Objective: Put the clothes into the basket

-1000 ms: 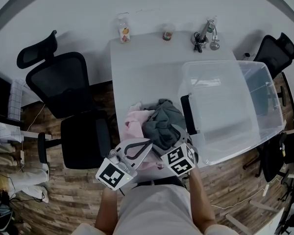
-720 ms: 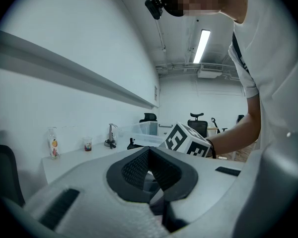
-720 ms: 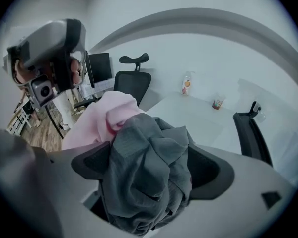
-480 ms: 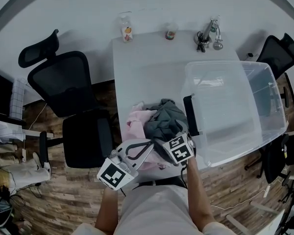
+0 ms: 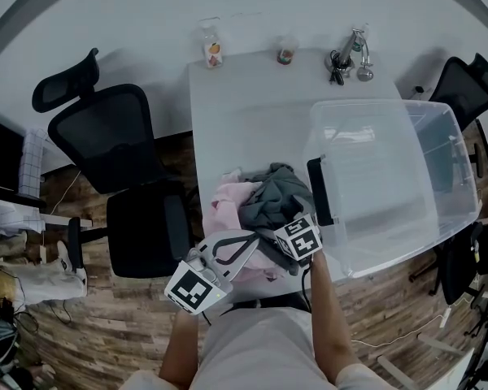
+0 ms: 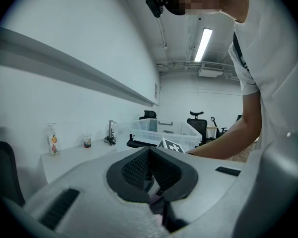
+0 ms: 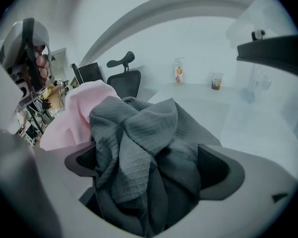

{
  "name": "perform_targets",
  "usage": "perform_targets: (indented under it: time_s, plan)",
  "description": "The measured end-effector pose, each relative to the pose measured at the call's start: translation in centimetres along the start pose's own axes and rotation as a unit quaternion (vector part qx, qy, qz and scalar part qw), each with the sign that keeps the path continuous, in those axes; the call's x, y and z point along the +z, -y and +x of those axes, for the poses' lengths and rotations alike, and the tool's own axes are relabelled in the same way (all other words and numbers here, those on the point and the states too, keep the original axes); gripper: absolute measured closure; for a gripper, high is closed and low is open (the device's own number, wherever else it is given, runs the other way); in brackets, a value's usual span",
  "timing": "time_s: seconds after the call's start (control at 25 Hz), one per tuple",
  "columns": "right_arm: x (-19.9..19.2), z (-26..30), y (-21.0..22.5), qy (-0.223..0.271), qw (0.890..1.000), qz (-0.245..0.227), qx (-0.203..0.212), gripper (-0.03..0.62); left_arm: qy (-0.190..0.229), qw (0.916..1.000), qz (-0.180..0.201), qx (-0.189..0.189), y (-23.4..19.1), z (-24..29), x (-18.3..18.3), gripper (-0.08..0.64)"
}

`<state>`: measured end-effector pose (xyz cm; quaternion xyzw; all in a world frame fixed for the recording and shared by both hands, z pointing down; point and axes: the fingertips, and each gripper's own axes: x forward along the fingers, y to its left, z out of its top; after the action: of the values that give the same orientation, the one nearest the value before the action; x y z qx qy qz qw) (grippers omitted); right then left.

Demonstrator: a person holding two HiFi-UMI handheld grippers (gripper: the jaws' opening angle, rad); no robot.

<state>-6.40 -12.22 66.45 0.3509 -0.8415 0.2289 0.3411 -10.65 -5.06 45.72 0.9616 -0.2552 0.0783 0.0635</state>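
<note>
A crumpled grey garment (image 5: 275, 197) lies on a pink garment (image 5: 228, 205) at the near end of the white table (image 5: 244, 112). A clear plastic basket (image 5: 390, 177) stands to their right. My right gripper (image 5: 286, 224) points down into the grey garment (image 7: 139, 152). Its jaws have just been opening and stand wide, with the grey cloth bulging between the two pads (image 7: 218, 170). The pink garment (image 7: 72, 118) shows behind its left jaw. My left gripper (image 5: 246, 240) hovers level at the table's near edge beside the pile. Its jaws (image 6: 149, 152) meet at the tips, with nothing seen in them.
A bottle (image 5: 213, 51), a small cup (image 5: 286, 54) and a metal stand (image 5: 351, 55) line the far edge of the table. A black office chair (image 5: 114, 145) stands to the left and another (image 5: 472, 84) behind the basket. The basket's black handle (image 5: 319, 189) faces the clothes.
The right gripper has sunk into the grey garment, rolled a little, and its jaws have spread. The left gripper has stayed where it was.
</note>
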Motion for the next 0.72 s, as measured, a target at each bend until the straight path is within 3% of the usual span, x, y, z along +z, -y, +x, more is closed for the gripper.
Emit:
perform_targets:
  time_s: [0.28,0.52,0.72]
  plan:
    - [-0.1,0.5,-0.7,0.012,1.0,0.001,0.019,0.045,-0.003,1.0,-0.003,0.0,-0.1,0.0,-0.5,0.56]
    - [-0.2,0.1,-1.4,0.026,0.999,-0.01,0.02,0.34,-0.004,1.0,-0.005,0.002,0.1,-0.3,-0.7,0.56]
    - [0.1,-0.5,-1.8,0.025,0.999,-0.027,0.012,0.435,-0.003,1.0,0.007,0.0,0.2,-0.6,-0.9,0.56]
